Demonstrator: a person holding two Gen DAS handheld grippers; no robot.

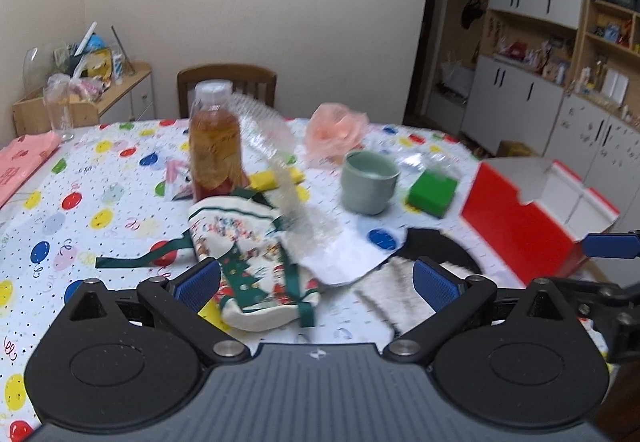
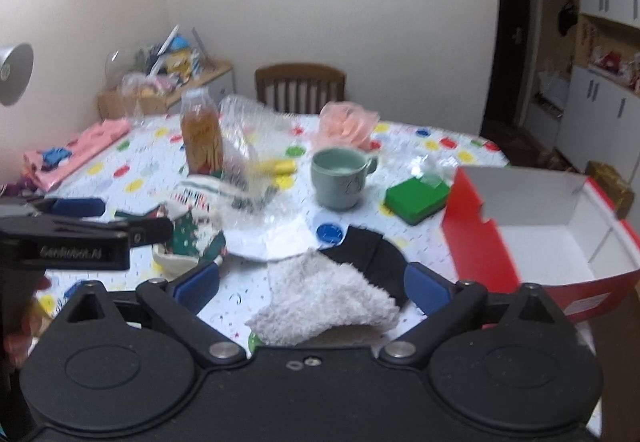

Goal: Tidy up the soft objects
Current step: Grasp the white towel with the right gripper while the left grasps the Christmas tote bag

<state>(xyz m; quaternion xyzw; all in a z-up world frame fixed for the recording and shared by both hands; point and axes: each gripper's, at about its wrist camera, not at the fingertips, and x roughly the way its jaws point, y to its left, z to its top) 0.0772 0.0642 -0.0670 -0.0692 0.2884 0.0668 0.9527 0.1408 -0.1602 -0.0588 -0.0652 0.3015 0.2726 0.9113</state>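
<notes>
Left tongs (image 1: 318, 284): jaws wide, holding nothing, poised over the near end of the Christmas stocking (image 1: 256, 262).
Stocking: lies straight ahead between the blue pads, long axis running near to far, tilted slightly left; the left hand is nearer.
Right tongs (image 2: 312, 288): jaws wide, empty, above the grey fluffy cloth (image 2: 326, 306), which overlaps a black cloth (image 2: 372, 254).
Red box (image 2: 540, 226): open, empty, just right of the cloths; likely the destination.
Beyond: bubble wrap (image 1: 296, 209), green cup (image 1: 368, 181), bottle (image 1: 215, 145).
Writing: "MERRY CHRISTMAS" on the stocking, blurred; "GenRobot.AI", seemingly, on the left tongs seen from the right.
</notes>
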